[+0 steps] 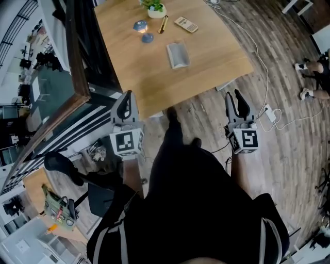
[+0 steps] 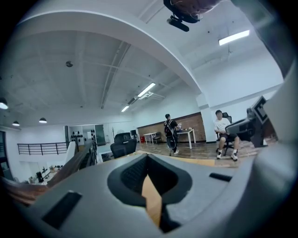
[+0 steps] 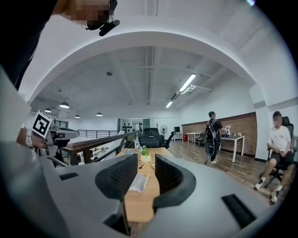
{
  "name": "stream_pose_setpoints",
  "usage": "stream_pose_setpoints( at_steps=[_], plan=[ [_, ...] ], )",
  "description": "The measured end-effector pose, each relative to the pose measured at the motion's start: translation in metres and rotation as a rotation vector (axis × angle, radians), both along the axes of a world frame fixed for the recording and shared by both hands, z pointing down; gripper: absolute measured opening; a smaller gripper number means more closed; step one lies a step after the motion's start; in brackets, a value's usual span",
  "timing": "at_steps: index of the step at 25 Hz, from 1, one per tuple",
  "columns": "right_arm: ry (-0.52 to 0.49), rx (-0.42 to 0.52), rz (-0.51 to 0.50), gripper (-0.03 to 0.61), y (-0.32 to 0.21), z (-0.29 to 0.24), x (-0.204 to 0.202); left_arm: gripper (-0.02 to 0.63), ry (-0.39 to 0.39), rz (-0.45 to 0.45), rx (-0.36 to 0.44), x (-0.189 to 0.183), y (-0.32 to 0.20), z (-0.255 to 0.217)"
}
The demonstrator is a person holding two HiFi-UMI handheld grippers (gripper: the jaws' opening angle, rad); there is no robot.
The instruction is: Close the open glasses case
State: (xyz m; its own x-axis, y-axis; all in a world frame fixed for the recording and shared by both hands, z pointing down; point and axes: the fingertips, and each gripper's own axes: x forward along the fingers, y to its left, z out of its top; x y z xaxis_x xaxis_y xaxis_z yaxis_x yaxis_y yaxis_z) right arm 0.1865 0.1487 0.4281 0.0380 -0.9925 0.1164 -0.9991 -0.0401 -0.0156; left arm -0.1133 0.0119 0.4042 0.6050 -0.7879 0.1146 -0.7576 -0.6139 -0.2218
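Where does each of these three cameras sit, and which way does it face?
Head view: on the person's head, facing steeply down at the wooden table and open glasses case; torso, left hand-held gripper and right hand-held gripper show.
Left gripper view: on the left hand-held gripper, facing level across the room; its shut jaws show.
Right gripper view: on the right hand-held gripper, facing along the table; its open jaws show.
Shared: head and right gripper views both show the case and potted plant.

Wooden table (image 1: 211,59) bears open glasses case (image 1: 178,54), potted plant (image 1: 154,9), keypad device (image 1: 186,24) and gold tube (image 1: 163,24).
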Motion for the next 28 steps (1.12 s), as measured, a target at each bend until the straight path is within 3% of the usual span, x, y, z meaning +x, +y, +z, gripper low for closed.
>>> stream_pose_setpoints(
  at_steps=[7,13,20,28],
  plan=[
    [0.001,-0.035,-0.033,0.126,-0.118,-0.006,-0.013,-0.002,0.058,0.031,-0.031,0.019,-0.105,0.005],
    [0.023,-0.066,-0.062,0.123,-0.190,-0.004,-0.025,-0.002,0.073,0.045,-0.084,0.021,-0.158,0.026],
    [0.016,-0.076,-0.092,0.123,-0.230,0.000,-0.020,-0.002,0.077,0.037,-0.125,0.028,-0.189,0.032],
    [-0.015,-0.070,-0.140,0.121,-0.256,0.007,0.014,-0.002,0.055,0.001,-0.142,0.059,-0.196,0.032]
  ],
)
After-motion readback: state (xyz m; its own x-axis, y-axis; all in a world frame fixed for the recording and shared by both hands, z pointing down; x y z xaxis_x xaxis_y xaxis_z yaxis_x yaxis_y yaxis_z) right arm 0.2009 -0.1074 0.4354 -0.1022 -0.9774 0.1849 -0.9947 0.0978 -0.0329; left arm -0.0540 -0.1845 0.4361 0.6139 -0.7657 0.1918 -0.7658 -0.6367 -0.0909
